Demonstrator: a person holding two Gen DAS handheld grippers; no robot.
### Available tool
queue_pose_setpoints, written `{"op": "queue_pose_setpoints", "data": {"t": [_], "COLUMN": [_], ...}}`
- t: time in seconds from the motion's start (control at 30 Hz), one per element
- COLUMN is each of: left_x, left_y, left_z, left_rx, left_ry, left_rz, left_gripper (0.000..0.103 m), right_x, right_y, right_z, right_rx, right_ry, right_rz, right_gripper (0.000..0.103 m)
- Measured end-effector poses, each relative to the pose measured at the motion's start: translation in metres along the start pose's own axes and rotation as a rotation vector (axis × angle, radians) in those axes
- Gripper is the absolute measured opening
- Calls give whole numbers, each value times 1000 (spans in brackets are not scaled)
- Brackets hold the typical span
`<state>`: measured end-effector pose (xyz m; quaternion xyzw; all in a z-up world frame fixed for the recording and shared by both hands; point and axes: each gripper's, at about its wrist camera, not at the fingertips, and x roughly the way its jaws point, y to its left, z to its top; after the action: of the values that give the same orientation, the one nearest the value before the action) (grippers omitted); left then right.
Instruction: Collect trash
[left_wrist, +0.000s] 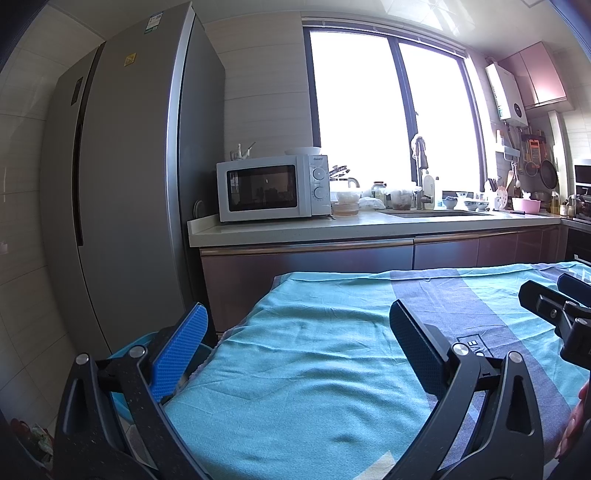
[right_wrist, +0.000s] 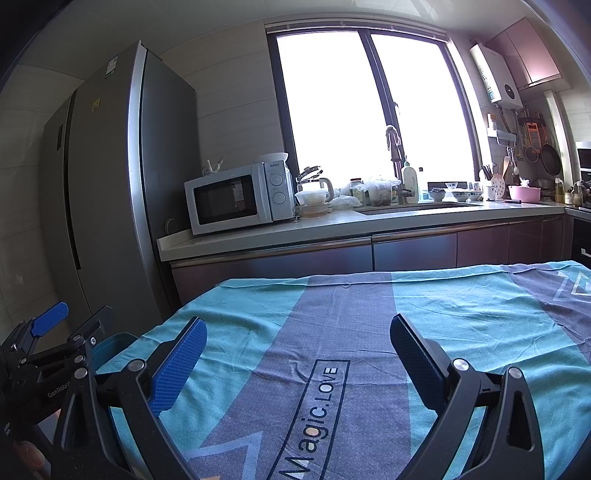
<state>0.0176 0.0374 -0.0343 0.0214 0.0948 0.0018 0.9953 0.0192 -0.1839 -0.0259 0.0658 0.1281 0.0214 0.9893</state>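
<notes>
My left gripper (left_wrist: 298, 314) is open above the left end of a table under a teal and grey-blue cloth (left_wrist: 314, 369); nothing sits between its blue pads (left_wrist: 177, 354). My right gripper (right_wrist: 298, 326) is also open and empty, over the cloth's "Magic.LOVE" print (right_wrist: 314, 410). Each gripper shows in the other's view: the right one (left_wrist: 554, 291) at the right edge, the left one (right_wrist: 74, 319) at the left edge. A light-blue bin (right_wrist: 110, 343) stands below the table's left end, also seen as the bin (left_wrist: 125, 350) behind my left finger. No trash shows on the cloth.
A tall grey fridge (left_wrist: 129, 184) stands to the left. Beyond the table a counter (left_wrist: 332, 225) carries a white microwave (left_wrist: 273, 188), bowls, jars and a sink under a bright window. Some unclear items (left_wrist: 37, 435) lie on the floor at lower left. A hand (left_wrist: 576, 424) shows at the right edge.
</notes>
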Motion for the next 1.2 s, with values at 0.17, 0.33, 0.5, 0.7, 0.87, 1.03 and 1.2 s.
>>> {"op": "queue_pose_setpoints", "data": {"t": [0.17,0.33,0.5,0.7,0.87,1.03,1.2], "left_x": [0,0,1,1,1,1,2], "left_y": [0,0,0,0,0,0,0], "left_z": [0,0,0,-2,-1,-1,-2], "left_rx": [1,0,1,3,3,3,5], "left_ry": [-1,-1,-1,-1,0,-1,0], "left_rz": [0,0,-1,-3,-2,-2,-2], "left_gripper": [97,97,97,97,97,97,97], "right_x": [1,0,-1,-3,-2,-1,-2], "right_y": [0,0,0,1,3,4,4], "right_z": [0,0,0,0,0,0,0], "right_rx": [-1,-1,-1,-1,0,0,-1], "right_ry": [0,0,1,1,3,4,3], "right_rz": [-1,0,-3,-6,-9,-9,-9], "right_gripper": [96,96,96,96,96,96,96]}}
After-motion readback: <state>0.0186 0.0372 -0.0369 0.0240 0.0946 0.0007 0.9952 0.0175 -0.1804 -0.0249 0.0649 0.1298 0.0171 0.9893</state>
